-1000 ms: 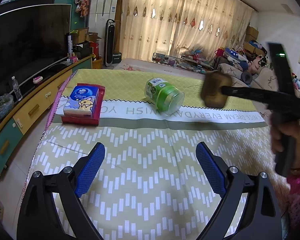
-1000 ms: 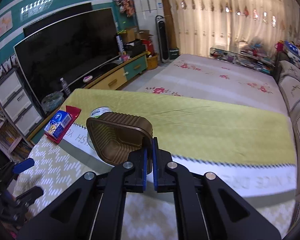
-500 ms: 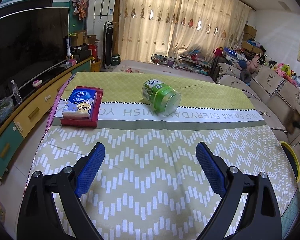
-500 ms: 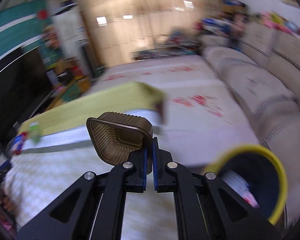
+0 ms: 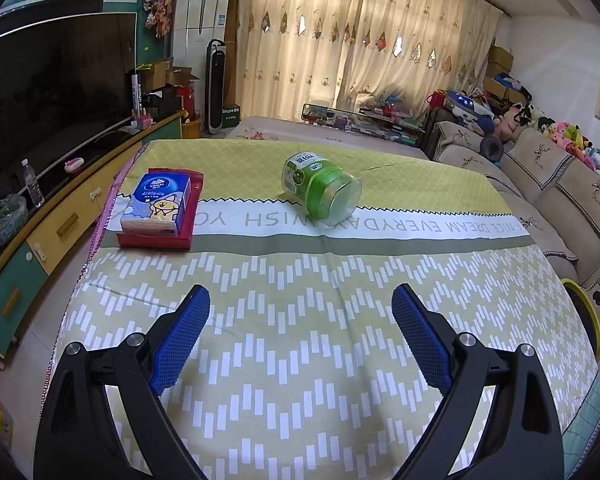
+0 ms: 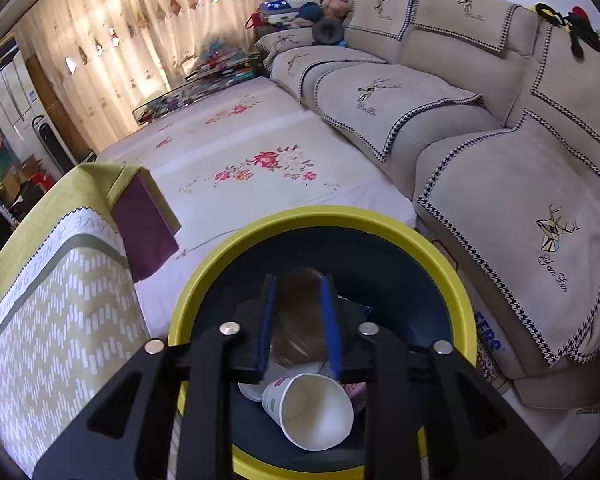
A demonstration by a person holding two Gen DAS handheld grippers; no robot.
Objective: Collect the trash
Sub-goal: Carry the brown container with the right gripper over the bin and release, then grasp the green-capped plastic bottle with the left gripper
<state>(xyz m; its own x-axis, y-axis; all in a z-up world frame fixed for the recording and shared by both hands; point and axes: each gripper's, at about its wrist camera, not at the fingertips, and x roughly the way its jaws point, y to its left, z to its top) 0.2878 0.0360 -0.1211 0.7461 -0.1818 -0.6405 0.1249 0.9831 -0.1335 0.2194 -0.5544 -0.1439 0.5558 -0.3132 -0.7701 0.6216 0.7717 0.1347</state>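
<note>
Left gripper (image 5: 300, 332): its blue-padded fingers (image 5: 180, 336) stand wide apart and hold nothing, poised over the patterned tabletop (image 5: 300, 360).
Right gripper (image 6: 298, 322): points down into the bin; its jaws are opening, with a blurred brown tray (image 6: 296, 320) seen in the gap between the fingers (image 6: 266, 320). The pads do not appear to press on it.
Bin (image 6: 440, 264): yellow-rimmed with a dark blue inside, directly below the right fingers, on the floor between the tabletop's edge and the sofa (image 6: 500, 160); in the left wrist view a sliver of its rim shows past the tabletop's right edge.
Paper cup (image 6: 312, 412): lies on its side in the bin, nearer the camera than the right fingertips, mouth facing up.
Green jar (image 5: 320, 190): on its side on the tabletop, well ahead of the left fingers, slightly right of centre.
Tissue pack (image 5: 158, 204): blue, resting on a red box (image 5: 156, 240), ahead and left of the left fingers.
</note>
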